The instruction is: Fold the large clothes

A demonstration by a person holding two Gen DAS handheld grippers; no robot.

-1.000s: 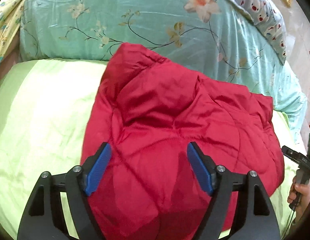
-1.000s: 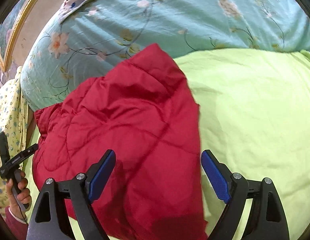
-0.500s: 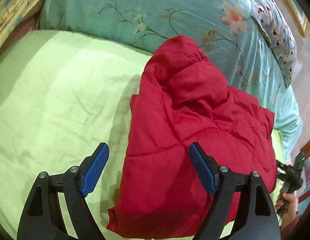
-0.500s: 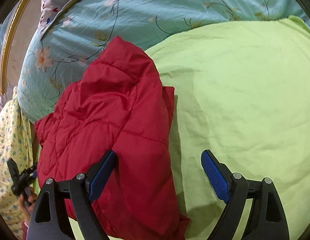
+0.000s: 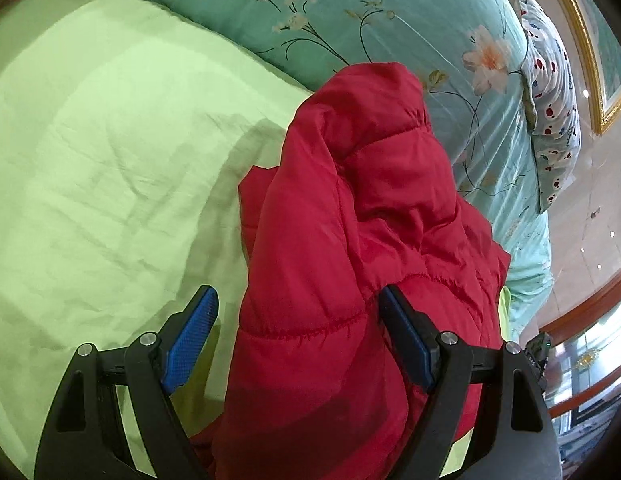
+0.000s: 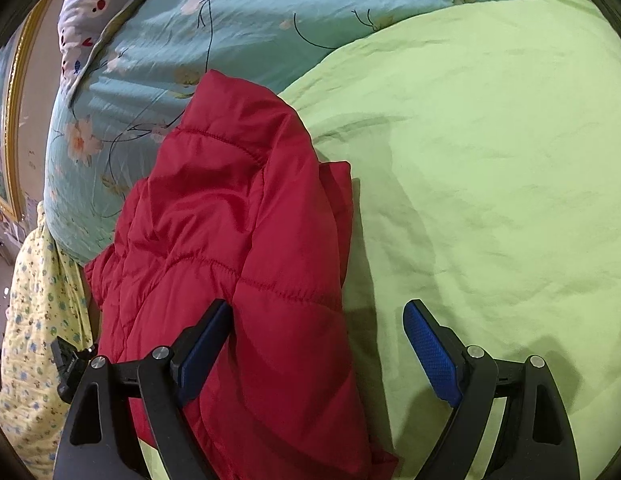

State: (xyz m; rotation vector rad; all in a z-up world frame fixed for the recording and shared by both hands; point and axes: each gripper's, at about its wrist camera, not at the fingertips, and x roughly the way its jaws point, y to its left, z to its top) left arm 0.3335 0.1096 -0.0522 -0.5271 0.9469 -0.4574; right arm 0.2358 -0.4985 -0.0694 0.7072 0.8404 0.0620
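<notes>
Only the right wrist view shows a yellow patterned cloth (image 6: 34, 344) beside the red jacket (image 6: 230, 240).

Light green bedsheet (image 5: 110, 152) fills left/centre; teal floral duvet (image 5: 390, 20) across top; gold picture frame (image 5: 590, 60) upper right w/ spotted pillow (image 5: 550, 100).
</notes>
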